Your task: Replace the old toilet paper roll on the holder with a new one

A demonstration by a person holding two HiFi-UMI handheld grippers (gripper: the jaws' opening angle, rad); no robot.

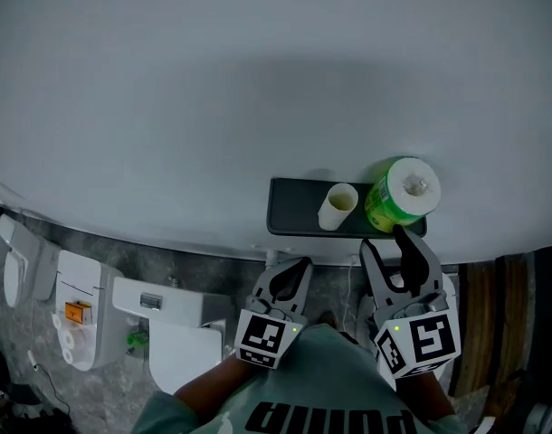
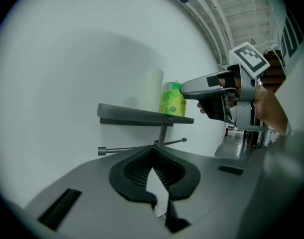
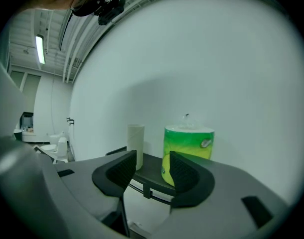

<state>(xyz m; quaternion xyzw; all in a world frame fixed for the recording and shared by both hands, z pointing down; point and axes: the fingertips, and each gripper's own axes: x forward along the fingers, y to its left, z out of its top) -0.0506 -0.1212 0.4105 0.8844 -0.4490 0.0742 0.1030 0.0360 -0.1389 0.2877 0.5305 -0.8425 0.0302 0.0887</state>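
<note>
A dark shelf [image 1: 290, 211] is fixed to the pale wall. On it stand an empty cardboard tube [image 1: 337, 206] and a new roll in green wrapping [image 1: 401, 194]. In the left gripper view a bare holder rod [image 2: 137, 147] runs beneath the shelf [image 2: 137, 114]. My right gripper [image 1: 404, 251] is open just in front of the green roll [image 3: 188, 148], with nothing between its pads. The tube [image 3: 135, 144] stands left of the roll. My left gripper [image 1: 290, 283] hangs below the shelf's front edge, jaws shut and empty [image 2: 153, 151]. It sees the right gripper [image 2: 212, 88] beside the roll [image 2: 173, 99].
White toilets and fixtures [image 1: 167, 324] stand on the grey floor at the lower left, with small paper rolls [image 1: 72, 344] beside them. A dark wooden panel [image 1: 482, 315] runs along the right edge. The wall above the shelf is bare.
</note>
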